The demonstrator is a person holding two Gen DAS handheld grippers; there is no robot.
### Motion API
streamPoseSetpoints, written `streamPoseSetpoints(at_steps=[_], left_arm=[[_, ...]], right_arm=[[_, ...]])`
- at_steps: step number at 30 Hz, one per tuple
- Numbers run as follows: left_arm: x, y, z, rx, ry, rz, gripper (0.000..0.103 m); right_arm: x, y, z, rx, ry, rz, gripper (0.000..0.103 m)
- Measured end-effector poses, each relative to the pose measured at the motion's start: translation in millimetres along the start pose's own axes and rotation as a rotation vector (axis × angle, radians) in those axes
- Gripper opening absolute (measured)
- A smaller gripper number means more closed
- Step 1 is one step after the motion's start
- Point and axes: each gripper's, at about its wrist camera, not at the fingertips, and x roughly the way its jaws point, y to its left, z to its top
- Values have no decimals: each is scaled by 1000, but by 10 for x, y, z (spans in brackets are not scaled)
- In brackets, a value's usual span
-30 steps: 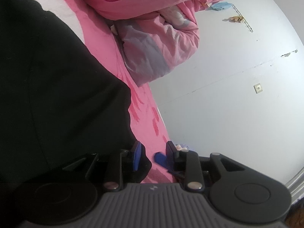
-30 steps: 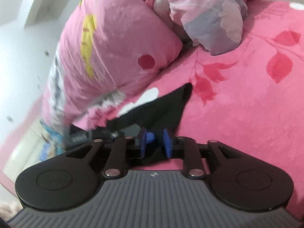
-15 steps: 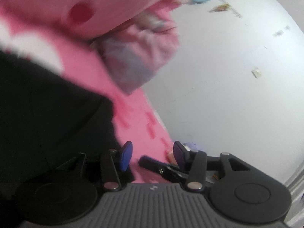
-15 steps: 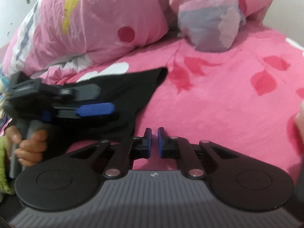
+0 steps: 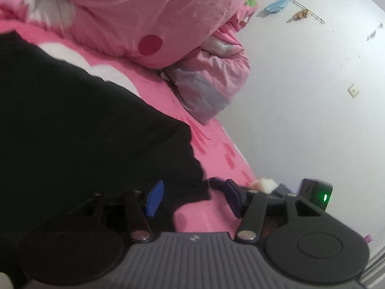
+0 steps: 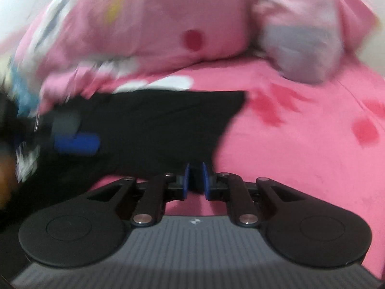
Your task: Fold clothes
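Black garment [image 5: 79,130] spread flat on the pink bed sheet [image 5: 211,159], one corner reaching toward the pink duvet [image 5: 144,12] heaped at the bed's far side. Left hand-held gripper [image 5: 192,198] spread wide, jaws having just been opening; a corner of the black garment lying in the gap between them, its cloth behind the left blue pad, neither pad seen pressing on it. Seen also in the right wrist view at the left edge, blurred, hanging over the garment [image 6: 156,130]. Right hand-held gripper [image 6: 196,180] almost pressed together, jaws having just parted a little, only a narrow slot left; black cloth showing in that slot at the garment's near edge. Cannot tell through the blur whether the pads pinch it or merely stand over it.
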Motion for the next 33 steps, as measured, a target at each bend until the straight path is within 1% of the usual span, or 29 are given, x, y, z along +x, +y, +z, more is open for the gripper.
streamPoseSetpoints(at_steps=[1,3,4,5,8,11,12,13,15,17,18,19,20,21,22,24,26,27,29,30,31,32,33], left_arm=[[2,12,-7,6,2,4,64],[14,48,-19,-3,-2,7,64],[20,60,-21,-6,-4,1,64],[20,64,-26,-7,-9,-1,64],[7,55,-45,0,-27,1,67],[0,47,-66,11,-44,2,68],[-8,58,-64,5,-51,-5,68],[-17,72,-61,-3,-58,-12,68],[-53,112,-56,-27,-79,-33,68],[-110,138,-44,-49,-108,-49,68],[-155,127,-26,-50,-127,-53,68],[-205,110,-4,-50,-147,-57,68],[-275,73,32,-45,-167,-57,68],[-352,29,73,-40,-186,-56,68],[-446,-21,124,-33,-200,-54,68],[-748,-144,256,-14,-238,-37,68],[-1144,-255,397,21,-261,-4,68],[-1391,-310,478,54,-269,40,69],[-1932,-394,634,128,-290,140,73],[-2221,-415,704,167,-306,191,77],[-2454,-412,759,192,-317,234,80],[-2675,-386,812,210,-324,282,80],[-2861,-329,864,227,-320,340,81]], right_arm=[[-42,-107,26,39,-9,-66,10],[-124,-367,54,159,-31,-152,11],[-190,-436,96,219,-61,-131,14],[-241,-409,167,228,-103,-106,14],[-117,29,467,80,-140,-15,16],[294,411,683,-22,-98,96,21],[430,456,712,-42,-78,121,21],[584,458,715,-55,-46,114,22],[888,317,715,-47,24,15,22],[968,-14,688,66,23,-36,16],[871,-148,709,157,1,-50,16],[773,-276,730,243,-21,-67,18],[645,-292,767,261,-46,-124,21],[529,-271,813,251,-63,-171,21],[389,-227,858,238,-73,-189,21],[16,-62,993,224,-106,-197,21],[-443,198,1149,174,-168,-206,25],[-637,315,1202,152,-198,-200,27],[-1045,547,1288,104,-258,-182,34],[-1243,686,1333,77,-286,-174,37],[-1399,808,1373,55,-310,-170,44],[-1566,919,1398,34,-334,-163,49],[-1719,1033,1416,13,-354,-149,51]])
